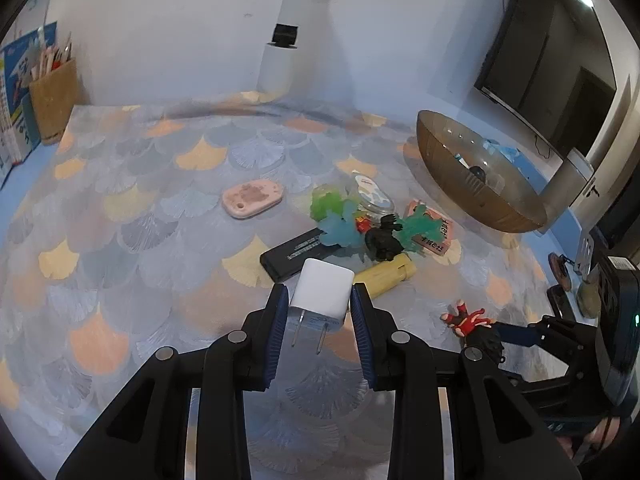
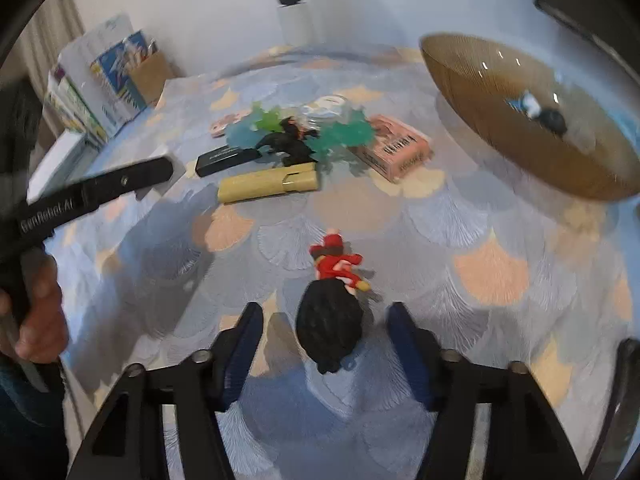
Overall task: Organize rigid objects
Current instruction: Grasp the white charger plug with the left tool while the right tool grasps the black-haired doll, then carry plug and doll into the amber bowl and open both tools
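While the left gripper (image 1: 320,300) clamps a white rectangular wall charger (image 1: 323,285) by its sides, the plug's two metal prongs point back toward the camera and the charger hangs clear above the fan-patterned tablecloth (image 1: 132,248). Its blue-padded fingers (image 1: 280,320) press against both flanks of the white block.

Over on the right, the right gripper (image 2: 326,332) stands with its jaws apart on either side of a small figurine in red clothes with a large black spiky head (image 2: 330,312), which lies on the cloth; neither blue pad touches it, with cloth showing in the gaps on both sides. No earlier view is given, so only the open stance can be told.

Farther out on the cloth sits a loose cluster: a flat black rectangular device (image 1: 292,254), a pale yellow cylindrical case (image 1: 386,276), a black dinosaur-like toy (image 1: 382,240), translucent green and blue leaf-shaped pieces (image 1: 338,220), a clear round container with a white lid (image 1: 370,196) and a pink printed box (image 1: 434,228). A pink oval tag (image 1: 252,198) lies apart to their left.

A wide brown ribbed bowl (image 1: 472,200) rests at the far right, holding a few small items, one dark and one blue-white. A cork pen holder (image 1: 54,100) and books stand at the far left corner.
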Available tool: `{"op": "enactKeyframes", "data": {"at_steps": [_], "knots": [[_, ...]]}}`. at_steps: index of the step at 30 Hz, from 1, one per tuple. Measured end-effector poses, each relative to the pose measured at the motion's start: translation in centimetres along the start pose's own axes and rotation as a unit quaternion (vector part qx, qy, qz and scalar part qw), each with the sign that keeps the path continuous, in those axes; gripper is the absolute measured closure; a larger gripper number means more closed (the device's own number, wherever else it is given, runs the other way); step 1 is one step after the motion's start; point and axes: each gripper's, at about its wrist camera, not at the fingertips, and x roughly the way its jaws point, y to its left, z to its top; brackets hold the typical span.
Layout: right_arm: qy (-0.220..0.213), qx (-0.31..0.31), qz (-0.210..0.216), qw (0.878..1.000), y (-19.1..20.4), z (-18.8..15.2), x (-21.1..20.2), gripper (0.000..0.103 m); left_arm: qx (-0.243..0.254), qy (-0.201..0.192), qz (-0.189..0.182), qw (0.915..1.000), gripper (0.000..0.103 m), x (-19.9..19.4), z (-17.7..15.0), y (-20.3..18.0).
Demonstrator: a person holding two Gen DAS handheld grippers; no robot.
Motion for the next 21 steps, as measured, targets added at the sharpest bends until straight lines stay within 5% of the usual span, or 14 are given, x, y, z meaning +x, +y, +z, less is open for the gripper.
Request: {"op": "enactKeyframes", "data": {"at_steps": [2, 12, 21], "knots": [[-0.005, -0.005, -0.011, 1.0, 0.4, 0.0, 0.1, 0.072, 0.005, 0.001, 0.001, 1.0, 0.074, 0.1, 0.1, -0.5], [-0.068, 0.008, -0.014, 0.998, -2.8, 1.3, -5.3, 0.072, 0.023, -0.049, -0.004, 0.9985, 0.074, -2.2, 2.7, -4.2], [-0.168, 0.014, -0.093, 0.981, -9.4, 6.3, -14.3, 0.072, 0.042, -0.121, -0.041, 0.991, 0.074, -3.6, 9.2, -11.6]]}}
